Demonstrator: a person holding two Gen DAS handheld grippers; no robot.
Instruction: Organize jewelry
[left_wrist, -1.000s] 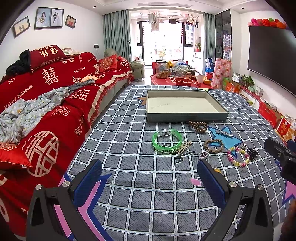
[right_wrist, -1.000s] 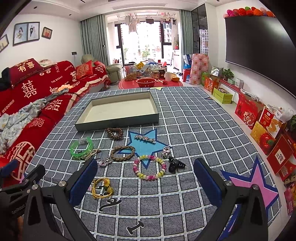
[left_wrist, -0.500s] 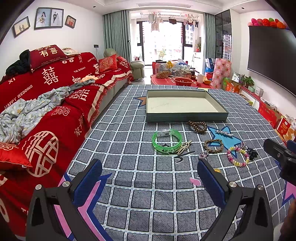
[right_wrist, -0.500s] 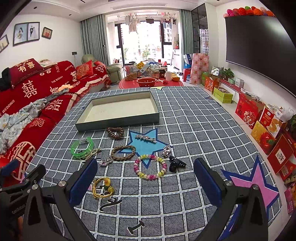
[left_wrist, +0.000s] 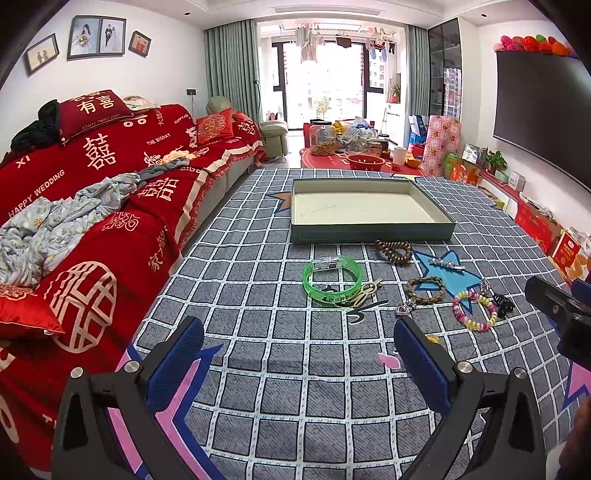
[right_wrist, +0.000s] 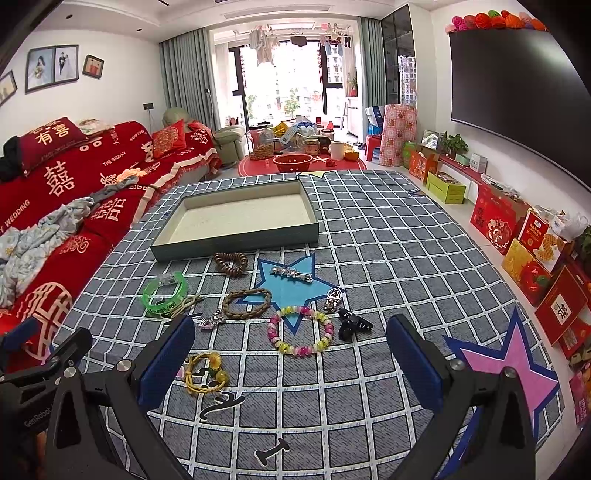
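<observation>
Jewelry lies scattered on a checked grey cloth in front of a shallow grey tray (left_wrist: 369, 234) (right_wrist: 236, 243) with a pale, bare bottom. I see a green bangle (left_wrist: 331, 281) (right_wrist: 165, 294), a brown bead coil (left_wrist: 393, 251) (right_wrist: 231, 261), a braided brown bracelet (left_wrist: 426, 290) (right_wrist: 246, 303), a pastel bead bracelet (left_wrist: 474, 314) (right_wrist: 300, 330), a silver hair clip (right_wrist: 291, 275), a black claw clip (right_wrist: 352, 326) and a yellow hair tie (right_wrist: 206, 371). My left gripper (left_wrist: 299, 363) hangs open, short of the bangle. My right gripper (right_wrist: 290, 365) hangs open, just short of the pastel bracelet.
A red-covered sofa (left_wrist: 92, 192) with a crumpled blue blanket runs along the left edge of the cloth. Boxes (right_wrist: 517, 236) line the floor to the right under a wall television. A cluttered red mat (left_wrist: 351, 158) lies beyond the tray.
</observation>
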